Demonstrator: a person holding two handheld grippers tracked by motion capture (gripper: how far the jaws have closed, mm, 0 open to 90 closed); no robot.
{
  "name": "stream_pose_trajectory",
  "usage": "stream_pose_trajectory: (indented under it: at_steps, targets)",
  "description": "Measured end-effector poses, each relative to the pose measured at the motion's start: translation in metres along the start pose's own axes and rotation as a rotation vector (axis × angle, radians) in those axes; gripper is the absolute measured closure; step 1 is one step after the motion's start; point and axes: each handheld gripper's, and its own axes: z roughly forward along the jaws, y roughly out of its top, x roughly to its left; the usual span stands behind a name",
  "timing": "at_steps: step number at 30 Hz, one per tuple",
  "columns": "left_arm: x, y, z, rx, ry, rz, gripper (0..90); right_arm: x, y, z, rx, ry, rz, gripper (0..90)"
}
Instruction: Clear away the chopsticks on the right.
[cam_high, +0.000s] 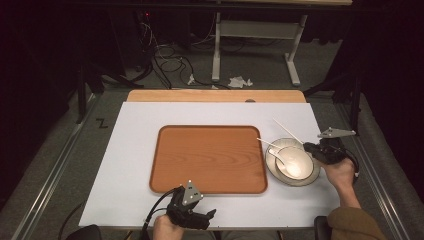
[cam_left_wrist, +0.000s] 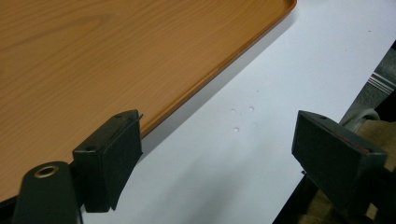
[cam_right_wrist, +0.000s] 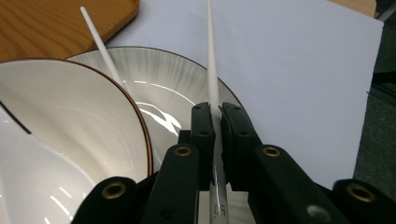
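Right gripper clamped on one white chopstick above plate and bowl. Left gripper wide open, empty, beside tray. Best lifted level, clear of second chopstick.

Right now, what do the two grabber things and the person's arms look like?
Both are black. The left gripper has wide, blocky padded fingers, a grey three-cornered plate on top and a black cable trailing behind. The right gripper has slimmer fingers with brass-coloured screw holes and its own grey plate. A brown sleeve covers the right arm.
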Motion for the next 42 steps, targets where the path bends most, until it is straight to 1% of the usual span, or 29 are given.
stream_pose_trajectory:
  at_steps: [1,2,4,7,10,12,14,15,16,17,18,20,21,22,25,27,28,29,30,32,34,36,38,40,42]
  targets:
    - [0.0,0.001,0.001,0.0,-0.004,0.003,16.4,0.001,-0.001,-0.003,-0.009,0.001,0.016,85.0]
    - [0.0,0.001,0.001,0.0,-0.004,0.004,16.4,0.001,-0.002,-0.007,-0.02,0.003,0.014,85.0]
    - [0.001,0.003,0.002,-0.001,-0.011,0.009,16.4,0.003,-0.003,-0.011,-0.029,0.001,0.025,85.0]
    - [0.0,0.005,0.005,-0.001,-0.013,0.02,16.4,0.007,-0.004,-0.021,-0.053,-0.007,0.017,85.0]
    - [0.0,0.008,0.008,0.0,-0.021,0.034,16.4,0.011,-0.006,-0.03,-0.067,-0.012,0.015,85.0]
    - [0.0,0.01,0.01,0.004,-0.03,0.043,16.4,0.014,-0.008,-0.036,-0.083,-0.01,0.029,85.0]
    - [0.001,0.011,0.012,0.005,-0.038,0.049,16.4,0.016,-0.011,-0.042,-0.096,-0.011,0.031,85.0]
    - [0.0,0.012,0.012,0.004,-0.035,0.05,16.4,0.018,-0.012,-0.045,-0.102,-0.011,0.039,85.0]
    - [0.0,0.013,0.013,0.002,-0.025,0.05,16.4,0.019,-0.013,-0.048,-0.111,-0.011,0.036,85.0]
    - [0.001,0.014,0.014,-0.003,-0.015,0.049,16.4,0.021,-0.014,-0.052,-0.118,-0.011,0.044,85.0]
    - [0.001,0.015,0.014,-0.012,-0.005,0.045,16.4,0.023,-0.015,-0.055,-0.126,-0.012,0.038,85.0]
    - [0.003,0.017,0.014,-0.026,-0.001,0.038,16.4,0.028,-0.016,-0.061,-0.135,-0.011,0.037,85.0]
    - [0.004,0.018,0.014,-0.031,-0.002,0.036,16.4,0.031,-0.017,-0.065,-0.144,-0.015,0.027,85.0]
    - [0.004,0.018,0.014,-0.034,-0.004,0.036,16.4,0.033,-0.017,-0.067,-0.146,-0.01,0.034,85.0]
    - [0.004,0.02,0.015,-0.037,-0.015,0.047,16.4,0.041,-0.018,-0.075,-0.156,-0.009,0.03,84.9]
    - [0.003,0.022,0.017,-0.034,-0.022,0.056,16.4,0.045,-0.018,-0.078,-0.161,-0.009,0.012,85.0]
    - [0.003,0.022,0.018,-0.032,-0.029,0.059,16.4,0.048,-0.018,-0.08,-0.163,-0.007,0.014,85.0]
    - [0.002,0.023,0.019,-0.032,-0.034,0.061,16.4,0.05,-0.018,-0.081,-0.166,-0.006,0.0,85.0]
    - [0.002,0.023,0.021,-0.028,-0.038,0.064,16.4,0.053,-0.018,-0.083,-0.164,-0.003,0.006,85.0]
    - [0.002,0.024,0.022,-0.027,-0.048,0.067,16.4,0.057,-0.019,-0.086,-0.167,-0.003,-0.009,85.0]
    - [0.002,0.025,0.023,-0.028,-0.062,0.07,16.4,0.061,-0.019,-0.088,-0.169,-0.001,-0.012,85.0]
    - [0.002,0.026,0.023,-0.039,-0.068,0.072,16.4,0.065,-0.019,-0.091,-0.174,0.014,-0.008,85.0]
    - [0.001,0.027,0.022,-0.062,-0.074,0.078,16.4,0.07,-0.019,-0.092,-0.175,0.017,-0.01,85.0]
    - [0.001,0.028,0.021,-0.073,-0.075,0.08,16.4,0.076,-0.018,-0.093,-0.176,0.018,-0.032,85.0]
    - [0.002,0.028,0.021,-0.073,-0.074,0.078,16.3,0.081,-0.017,-0.094,-0.178,0.022,-0.048,85.0]
